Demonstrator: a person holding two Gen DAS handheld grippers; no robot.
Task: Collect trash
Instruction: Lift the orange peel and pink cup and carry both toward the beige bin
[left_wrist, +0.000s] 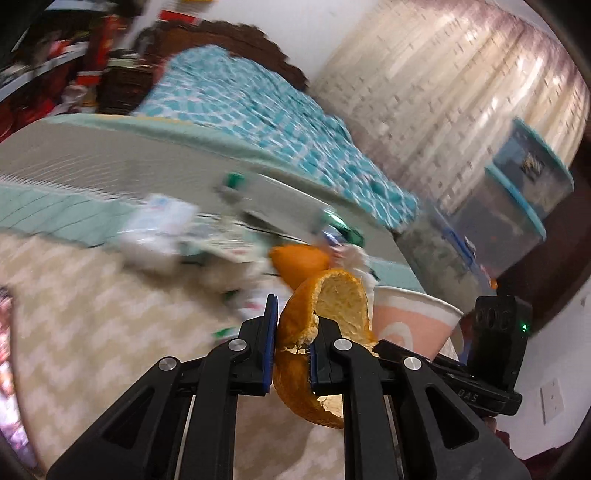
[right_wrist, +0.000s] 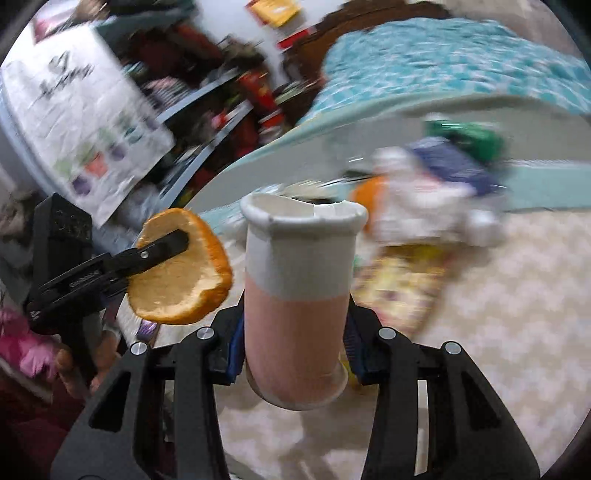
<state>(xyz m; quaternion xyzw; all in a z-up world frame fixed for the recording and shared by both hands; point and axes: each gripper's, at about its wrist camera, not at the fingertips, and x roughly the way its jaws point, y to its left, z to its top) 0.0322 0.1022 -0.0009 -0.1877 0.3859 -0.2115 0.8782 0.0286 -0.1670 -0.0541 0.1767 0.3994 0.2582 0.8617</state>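
Peel, curled orange citrus rind (left_wrist: 325, 314), sits pinched in left gripper (left_wrist: 293, 354) jaws, frame centre; limp, light. Right gripper (right_wrist: 295, 354) jaws squeeze pink-white paper cup (right_wrist: 299, 295) mid-wall; crushable, grip gently.

Motion blur smears the pile of crumpled white, green and blue wrappers (left_wrist: 207, 236) on the bed; no labels readable. Orange peel (left_wrist: 325, 314) hides most of the pink-and-white paper cup (left_wrist: 413, 325) in the left view. Cup (right_wrist: 295, 295) covers the right gripper's fingers (right_wrist: 236, 354). White printed poster (right_wrist: 74, 118) text unreadable.
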